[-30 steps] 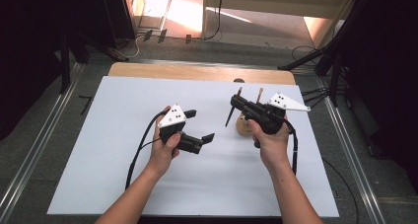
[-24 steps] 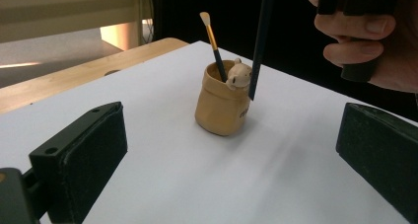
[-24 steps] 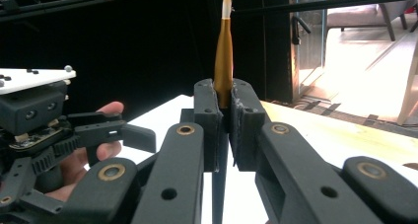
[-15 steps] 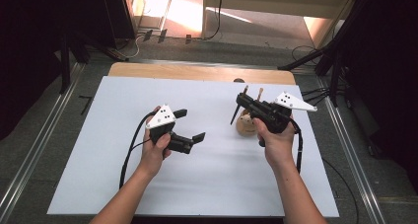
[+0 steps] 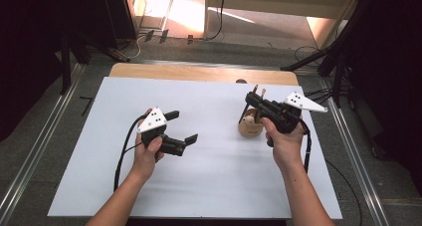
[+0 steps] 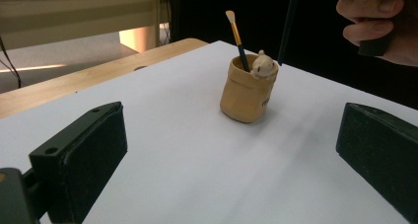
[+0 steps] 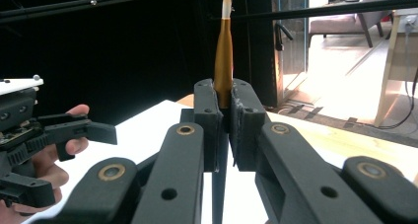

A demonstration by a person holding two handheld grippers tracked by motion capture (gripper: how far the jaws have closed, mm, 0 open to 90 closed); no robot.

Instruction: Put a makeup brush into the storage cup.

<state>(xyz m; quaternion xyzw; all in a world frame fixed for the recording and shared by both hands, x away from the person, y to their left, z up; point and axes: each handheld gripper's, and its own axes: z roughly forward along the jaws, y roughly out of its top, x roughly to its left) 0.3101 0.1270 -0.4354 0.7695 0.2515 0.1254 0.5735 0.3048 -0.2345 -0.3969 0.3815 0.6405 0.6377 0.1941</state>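
The right gripper [image 5: 251,100] is clenched on a slender paintbrush with a gold ferrule and dark handle [image 7: 223,61], holding it upright above the tan ceramic pot with a small bear figure on its rim [image 6: 248,88]. A second brush with a pale tip [image 6: 235,31] stands inside that pot. The pot rests on the white table sheet [image 5: 214,186], toward its right far side. The left gripper [image 5: 180,127] hangs released, jaws wide apart, well clear of the pot.

Risk: the pot is light-looking and unsupported. A brush handle lowered off-centre may strike the rim or the standing brush and tip the pot. A thin handle may also pivot between the pads.
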